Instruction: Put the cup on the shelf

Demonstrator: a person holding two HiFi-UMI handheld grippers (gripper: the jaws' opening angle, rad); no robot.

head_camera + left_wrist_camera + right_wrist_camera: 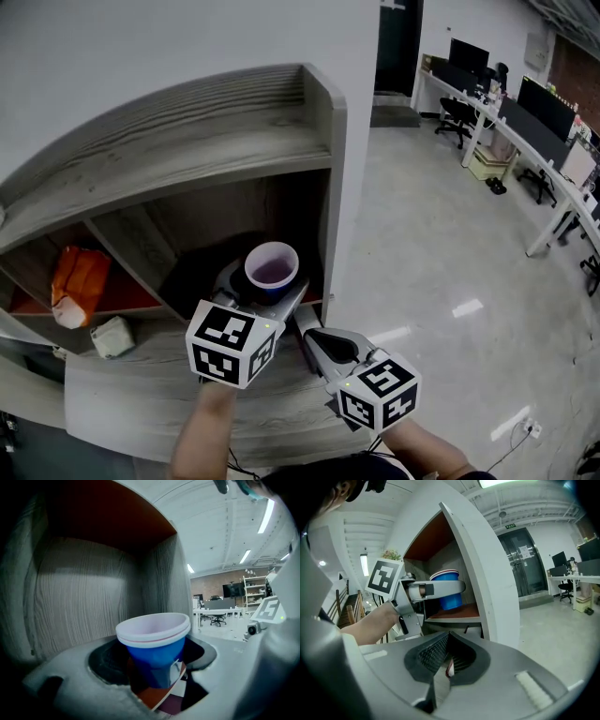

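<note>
A blue cup [272, 269] with a white rim and pale inside stands upright between the jaws of my left gripper [265, 292], which is shut on it. In the left gripper view the cup [154, 653] hangs inside a compartment of the grey wooden shelf [79, 597], above its reddish floor. The right gripper view shows the cup [446, 590] from the side, just inside the shelf's opening [454, 611]. My right gripper [314, 342] is shut and empty, a little below and to the right of the left one, in front of the shelf [216, 141].
An orange bag [77, 281] lies in the compartment to the left, and a small white object [112, 336] sits on the lower ledge [141, 394]. The shelf's right side panel [337, 187] borders the compartment. Desks with monitors [525, 112] stand far off to the right.
</note>
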